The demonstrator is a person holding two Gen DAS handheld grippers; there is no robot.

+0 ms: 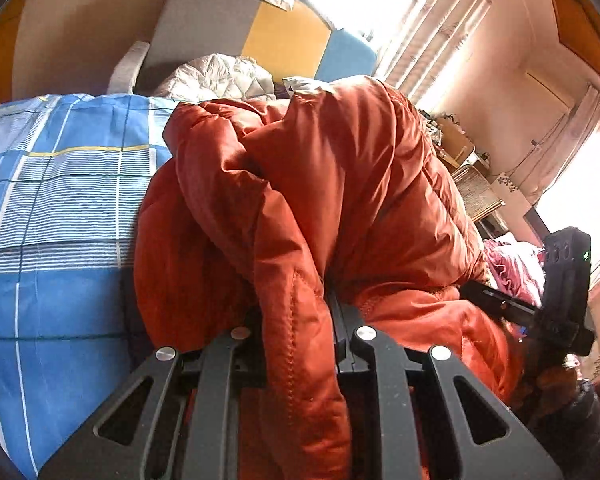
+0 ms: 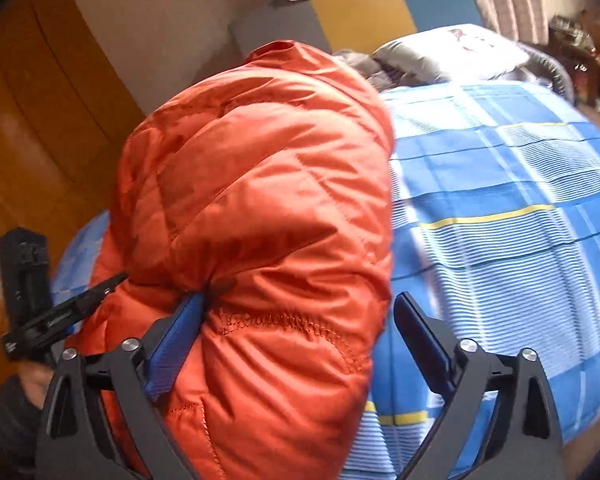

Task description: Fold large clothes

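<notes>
Left tongs [image 1: 296,320] are pinching the orange puffer jacket [image 1: 320,184]; right tongs [image 2: 300,328] sit spread around its bulk. I'd get that side clamped before laying the fold on the bed [image 2: 500,208].

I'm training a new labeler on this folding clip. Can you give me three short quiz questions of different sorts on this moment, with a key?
1. True or false: the left gripper is shut on the orange puffer jacket.
2. The right gripper is: A) open, with jacket between its fingers; B) clamped tight on the bedsheet; C) out of view.
3. Fill in: the jacket lies on a blue ____ bedsheet.

Key: 1 true; 2 A; 3 checked.
</notes>
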